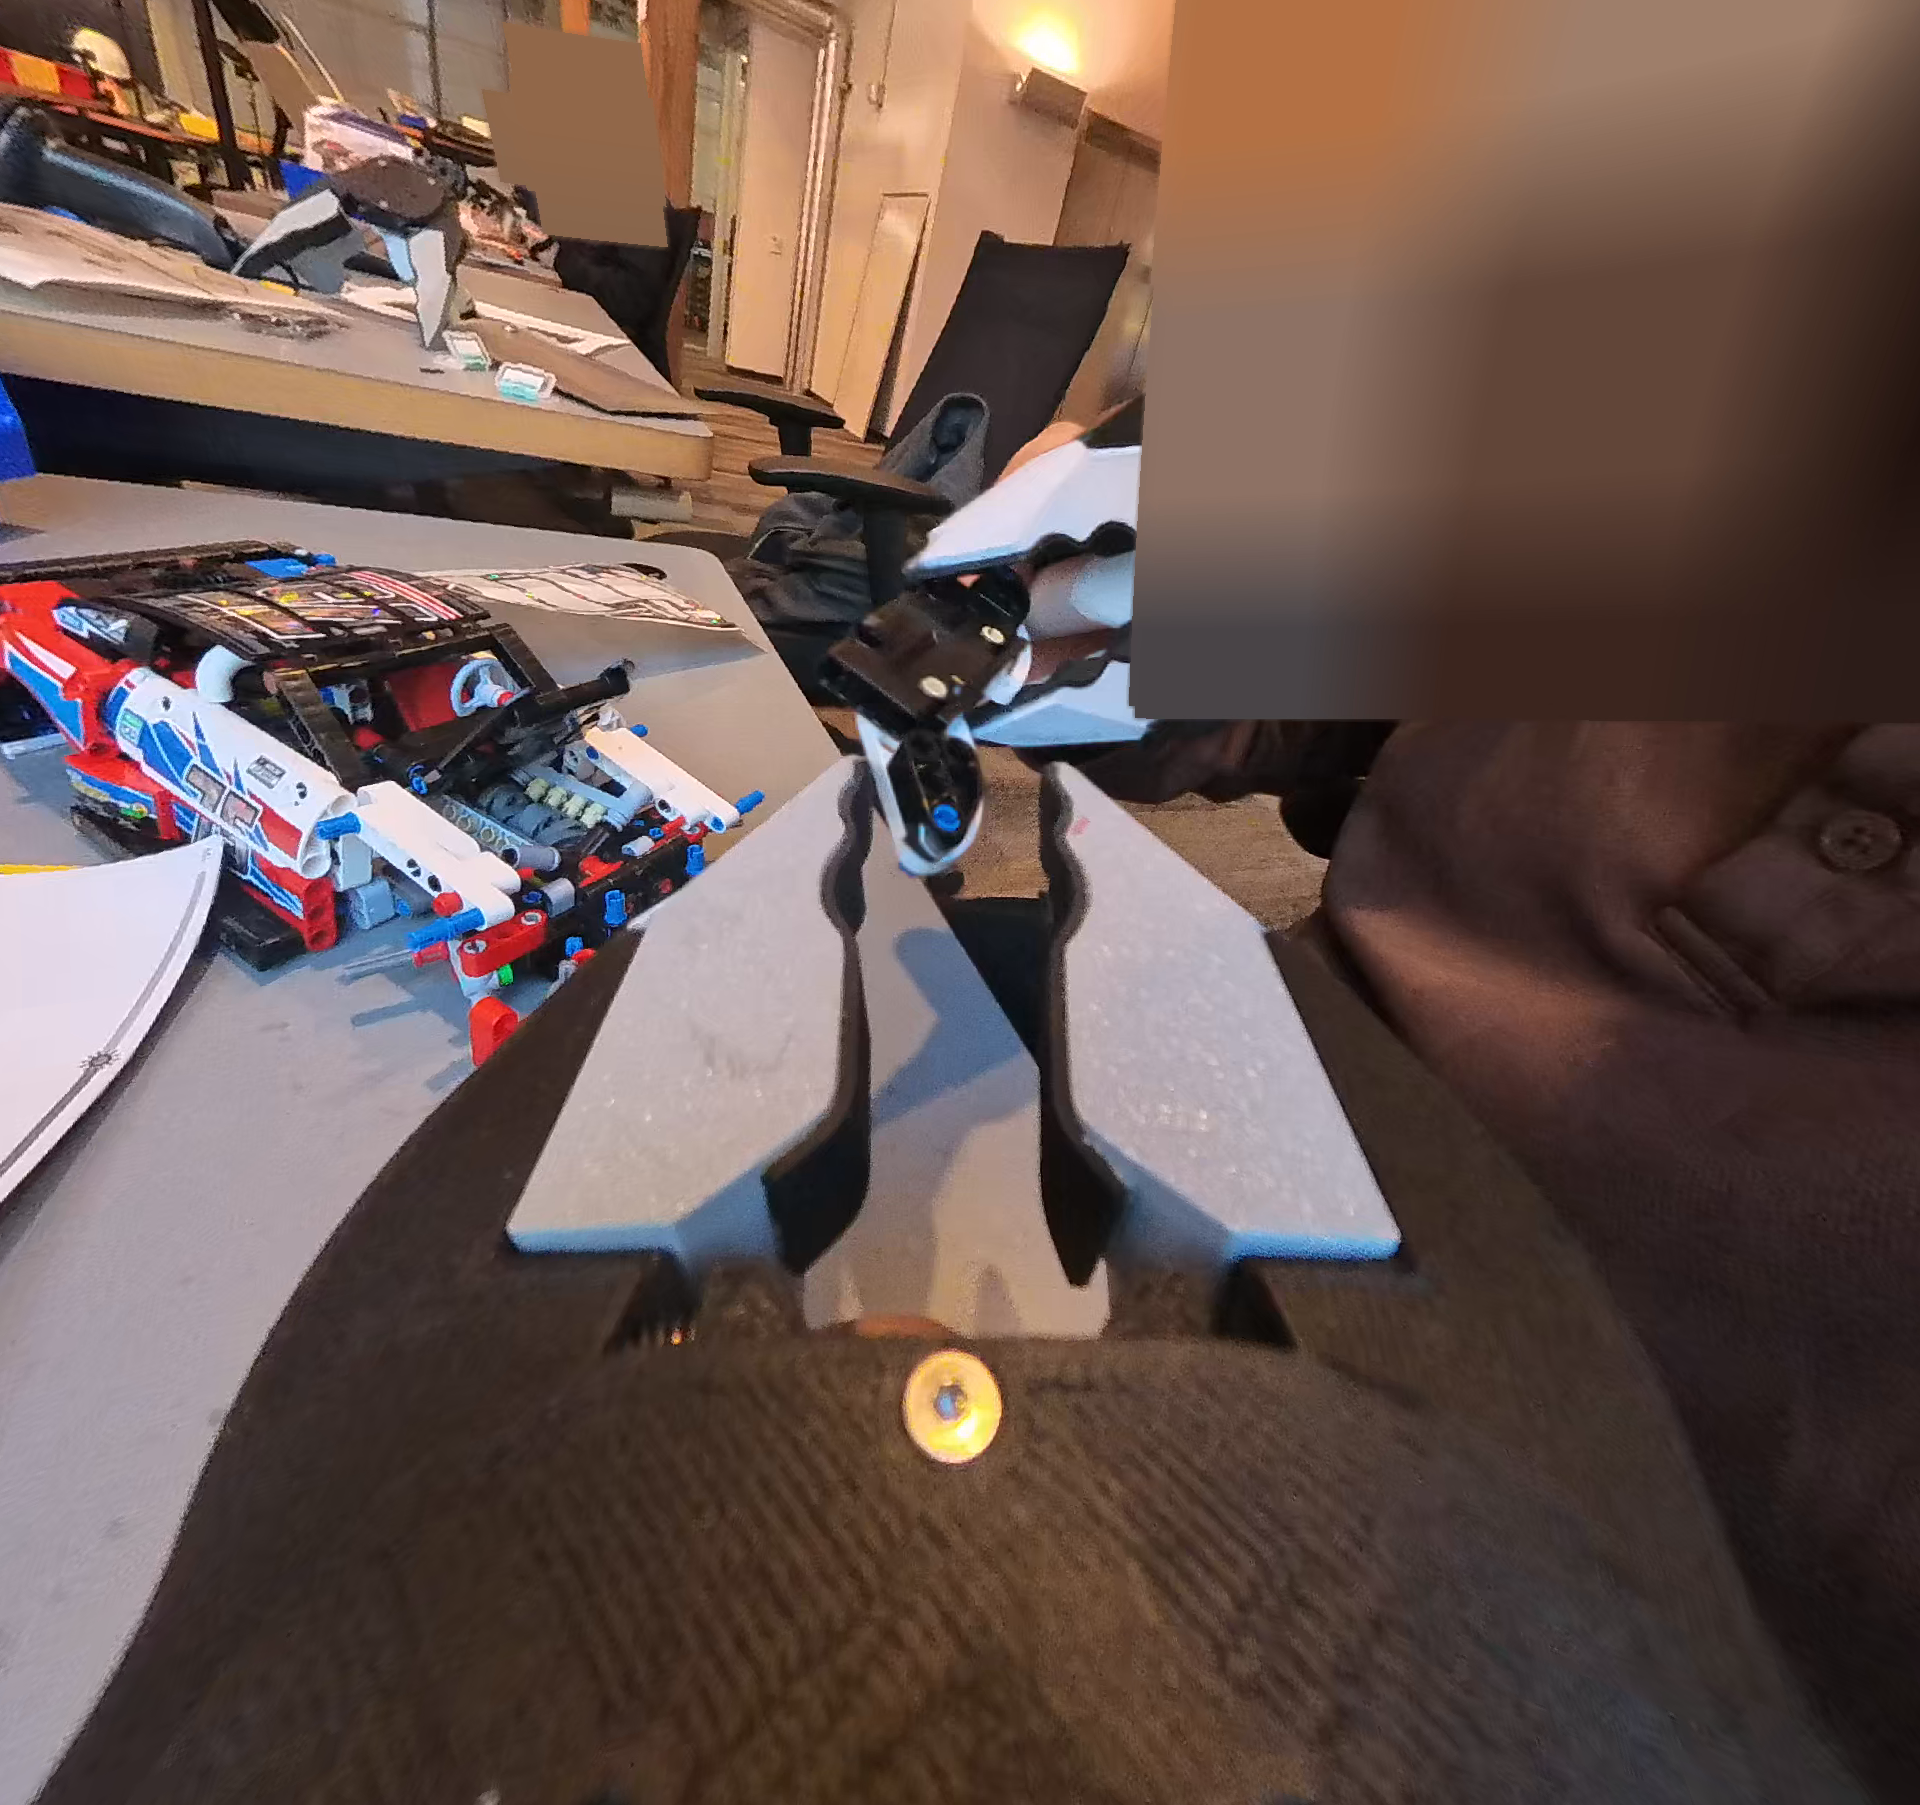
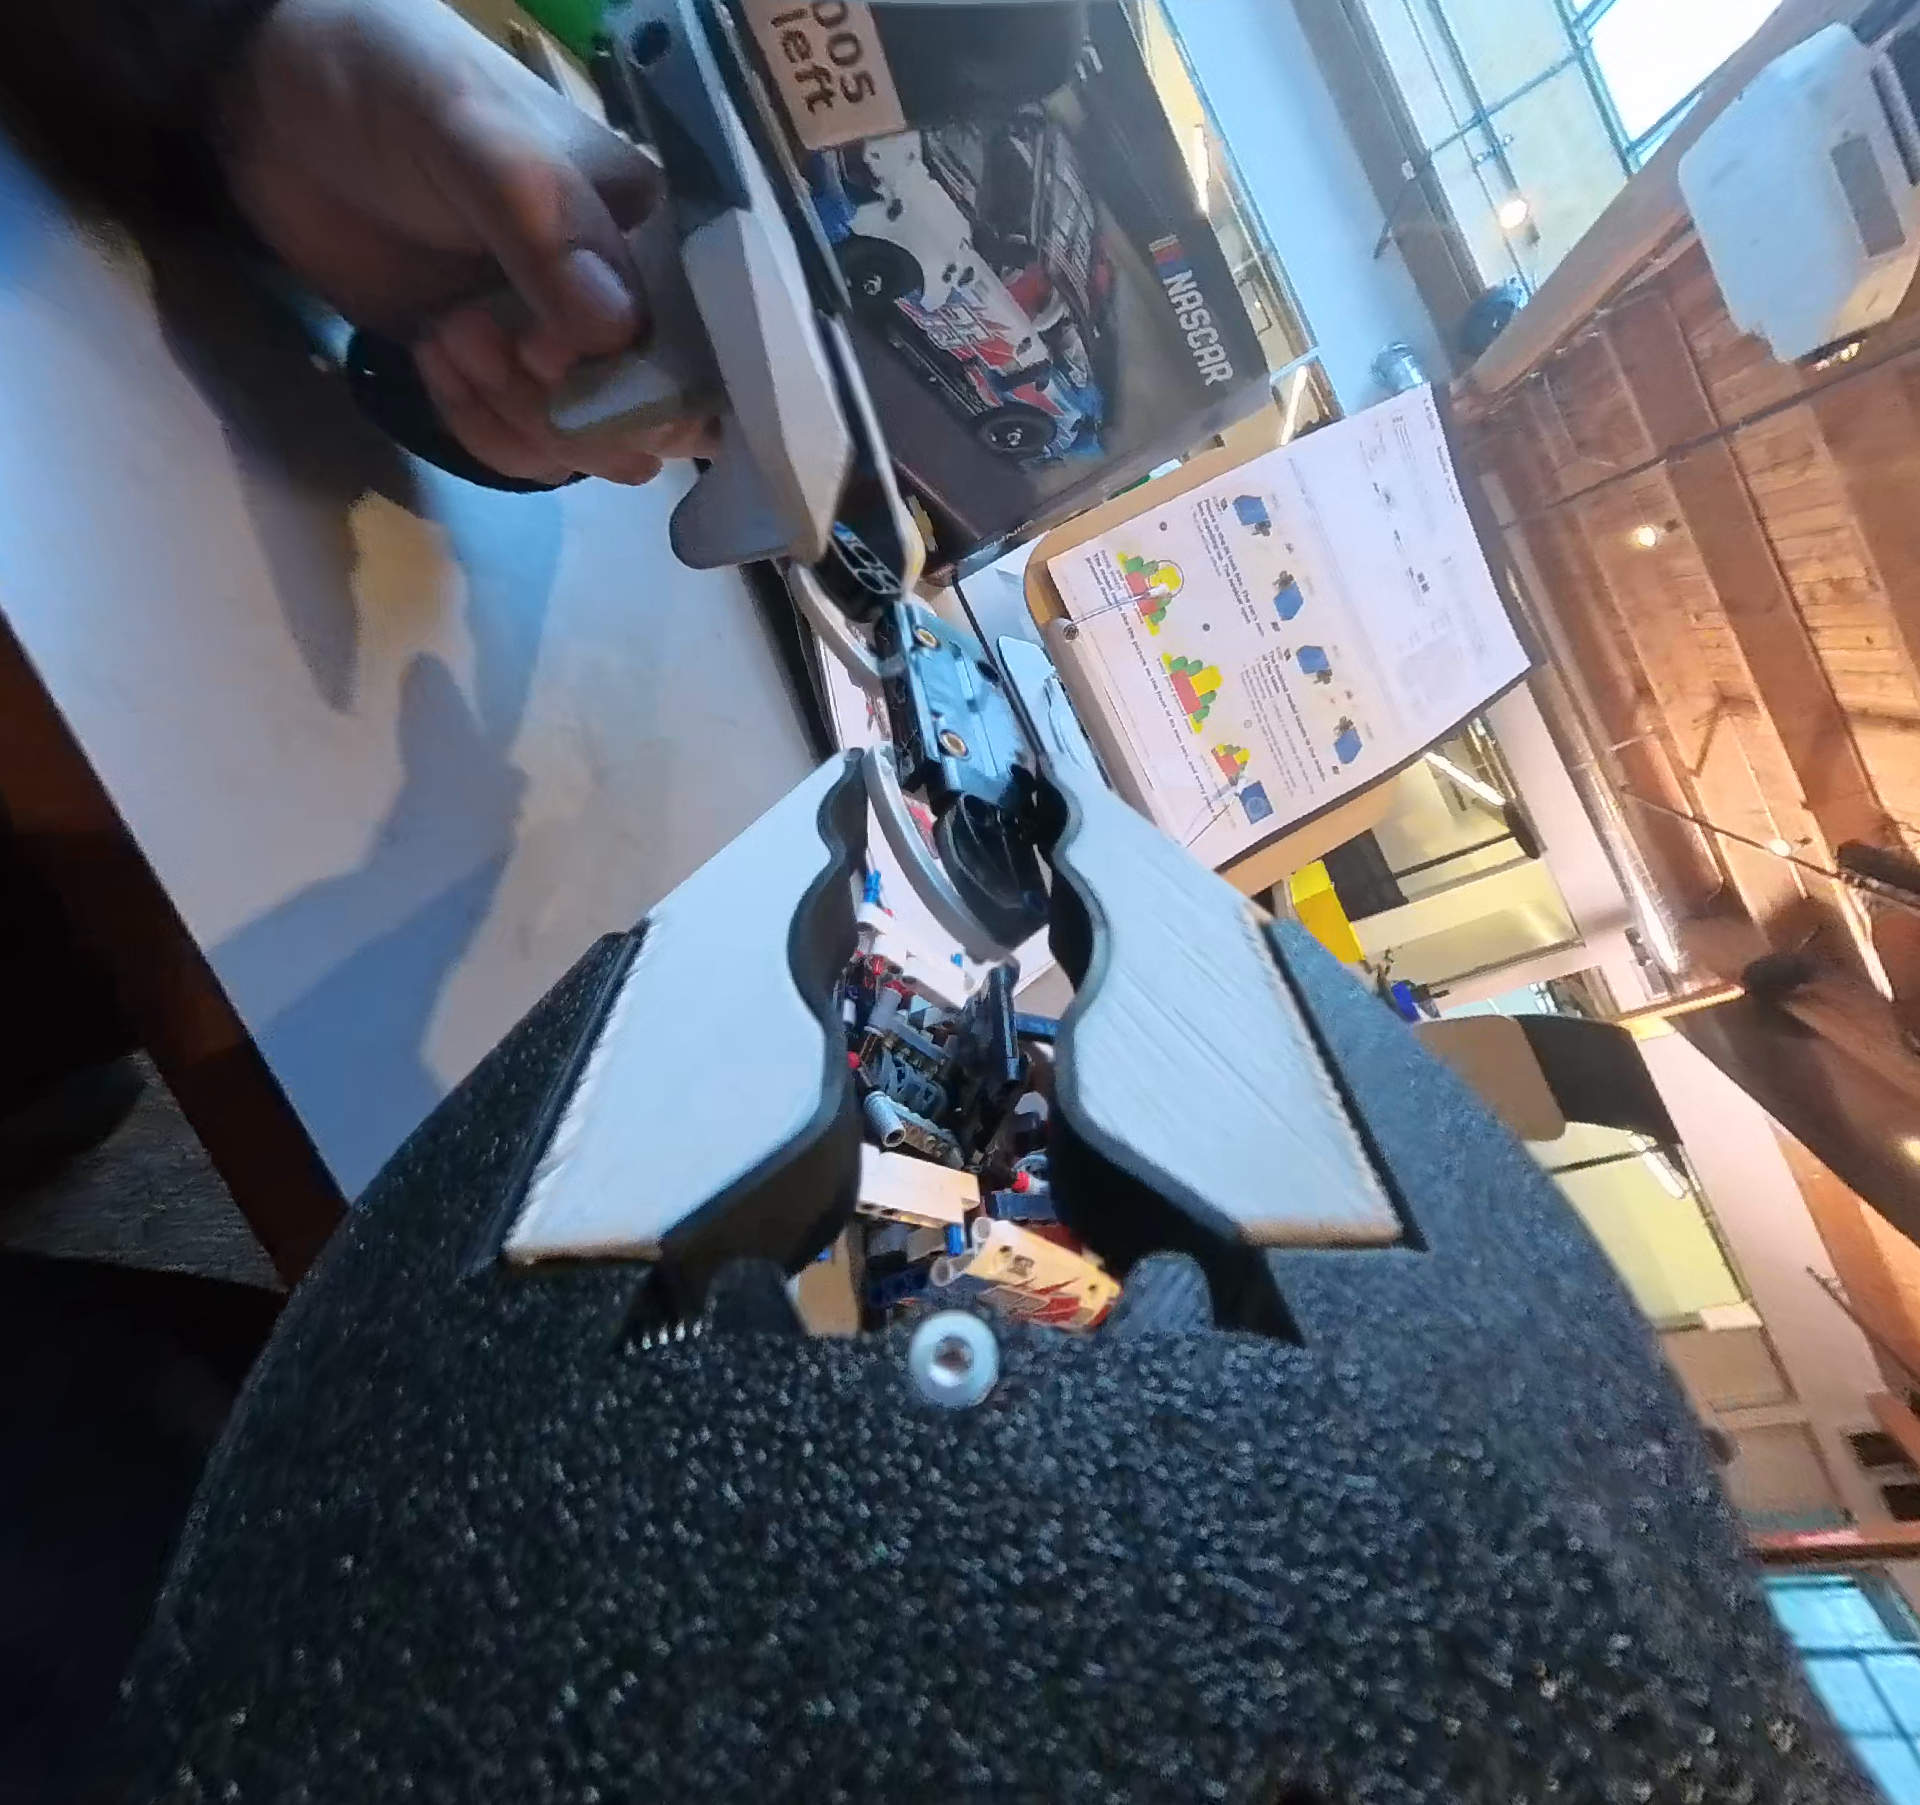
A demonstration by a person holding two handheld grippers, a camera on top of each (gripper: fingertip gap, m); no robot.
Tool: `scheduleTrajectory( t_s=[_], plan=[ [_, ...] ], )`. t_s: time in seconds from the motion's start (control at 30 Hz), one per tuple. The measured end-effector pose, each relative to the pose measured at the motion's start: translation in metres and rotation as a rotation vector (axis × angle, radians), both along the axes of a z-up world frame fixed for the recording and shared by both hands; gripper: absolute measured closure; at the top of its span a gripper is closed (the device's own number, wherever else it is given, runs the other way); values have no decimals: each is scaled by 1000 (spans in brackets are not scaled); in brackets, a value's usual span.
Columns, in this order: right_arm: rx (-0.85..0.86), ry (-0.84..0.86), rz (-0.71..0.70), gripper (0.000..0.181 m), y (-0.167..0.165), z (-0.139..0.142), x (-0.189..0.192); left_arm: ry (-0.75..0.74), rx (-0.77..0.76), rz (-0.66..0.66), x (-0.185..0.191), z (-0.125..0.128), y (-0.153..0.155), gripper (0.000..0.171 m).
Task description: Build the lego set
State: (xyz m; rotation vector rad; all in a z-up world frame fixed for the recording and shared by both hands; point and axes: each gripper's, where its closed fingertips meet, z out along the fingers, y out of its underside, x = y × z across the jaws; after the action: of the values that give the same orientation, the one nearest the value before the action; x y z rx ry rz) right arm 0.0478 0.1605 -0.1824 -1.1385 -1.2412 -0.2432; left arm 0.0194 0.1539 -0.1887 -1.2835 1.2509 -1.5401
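The left gripper [image 1: 951, 799] has its two grey fingers apart, and the bottom tip of a small black and white Lego piece [image 1: 928, 716] hangs between the tips; you cannot tell if it touches them. The right gripper [image 2: 951, 810] is squeezed onto that same Lego piece [image 2: 961, 768], holding it up off the grey table [image 1: 312, 1184]. A hand [image 2: 447, 238] grips the handle of the left gripper. The big Lego race car [image 1: 312, 768], red, white and blue with a black roof, sits on the table just beside the left gripper. A pile of loose Lego parts [image 2: 935, 1132] shows under the right gripper, though what holds them is hidden. The Lego box [image 2: 1049, 290] and an instruction sheet [image 2: 1288, 612] lie farther off.
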Motion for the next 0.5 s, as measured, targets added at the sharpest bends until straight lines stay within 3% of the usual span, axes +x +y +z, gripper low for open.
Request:
scheduleTrajectory(
  t_s=[0.23, 0.33, 0.4, 0.5],
  plan=[
    [-77, 88, -21, 150, -1, 6, 4, 23, 59, 42, -2, -6, 3, 139],
    [-327, 262, -50, 150, 10, 3, 10, 85, 84, 81, 1, -22, 12, 140],
    [-585, 407, -62, 150, 21, -1, 16, 98, 71, 111, 1, -23, 18, 140],
    [-939, 697, 18, 151, 27, 8, 22, 90, 55, 147, 0, -22, 24, 141]
  ],
)
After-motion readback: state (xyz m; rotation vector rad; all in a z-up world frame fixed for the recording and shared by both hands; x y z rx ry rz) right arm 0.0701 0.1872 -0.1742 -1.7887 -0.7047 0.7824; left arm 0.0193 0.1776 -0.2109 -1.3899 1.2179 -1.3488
